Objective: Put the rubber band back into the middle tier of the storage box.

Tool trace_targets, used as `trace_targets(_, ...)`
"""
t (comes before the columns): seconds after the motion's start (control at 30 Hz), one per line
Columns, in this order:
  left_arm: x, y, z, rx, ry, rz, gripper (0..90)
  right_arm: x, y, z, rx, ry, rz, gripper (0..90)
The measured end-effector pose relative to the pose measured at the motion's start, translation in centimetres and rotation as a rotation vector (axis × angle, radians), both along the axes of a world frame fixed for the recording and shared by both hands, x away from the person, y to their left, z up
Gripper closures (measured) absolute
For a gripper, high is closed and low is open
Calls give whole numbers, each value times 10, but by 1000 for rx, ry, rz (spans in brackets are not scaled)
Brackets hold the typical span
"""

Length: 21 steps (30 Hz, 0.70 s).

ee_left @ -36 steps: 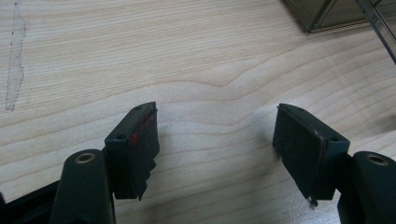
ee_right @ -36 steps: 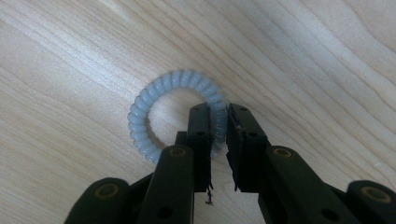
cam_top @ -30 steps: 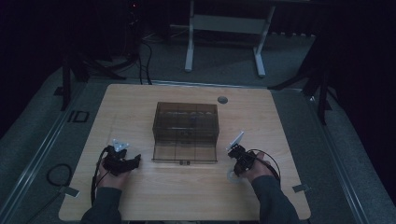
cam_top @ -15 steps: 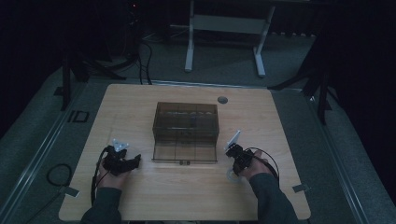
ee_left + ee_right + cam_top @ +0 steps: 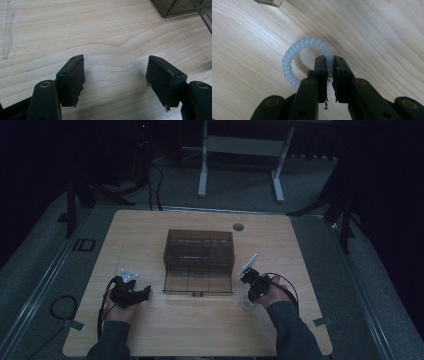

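Observation:
A pale blue spiral hair tie (image 5: 294, 53) lies on the wooden table (image 5: 200, 335), seen as a faint ring (image 5: 246, 304) in the high view. My right gripper (image 5: 330, 63) is shut on its right side, the coil pinched between the two black pads; my right gripper (image 5: 250, 287) sits just right of the box. A smoky clear plastic organiser box (image 5: 200, 260) with compartments stands mid-table, its lid folded down toward me. My left gripper (image 5: 116, 66) stands open over bare wood with nothing between its pads; my left gripper (image 5: 131, 291) rests left of the box.
A corner of the box (image 5: 180, 7) shows at the upper right of the left gripper view. A round cable grommet (image 5: 238, 227) sits near the table's far edge. A strip of tape residue (image 5: 7, 32) marks the wood. Beyond the table stands a white metal frame (image 5: 240, 150).
My right hand has shifted slightly down and right near the hair tie. The left hand and the box have stayed put.

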<state>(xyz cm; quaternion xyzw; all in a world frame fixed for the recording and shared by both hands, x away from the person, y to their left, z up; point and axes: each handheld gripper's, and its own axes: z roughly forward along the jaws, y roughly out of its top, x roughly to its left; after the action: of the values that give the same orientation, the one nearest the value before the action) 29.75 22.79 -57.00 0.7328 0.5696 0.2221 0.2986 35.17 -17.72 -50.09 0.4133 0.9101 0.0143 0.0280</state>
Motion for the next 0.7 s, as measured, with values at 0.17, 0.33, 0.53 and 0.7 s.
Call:
trace_targets(0.17, 0, 0, 0, -1, 0, 0, 312, 1, 0, 9, 5, -13, 0, 823)
trace_targets(0.33, 0, 0, 0, -2, 0, -1, 312, 1, 0, 13, 3, -12, 4, 823)
trace_targets(0.53, 0, 0, 0, -2, -1, 1, 311, 5, 0, 23, 3, -23, 3, 823)
trace_targets(0.7, -1, 1, -1, -4, -4, -6, 311, 8, 3, 30, 4, -30, 14, 823)
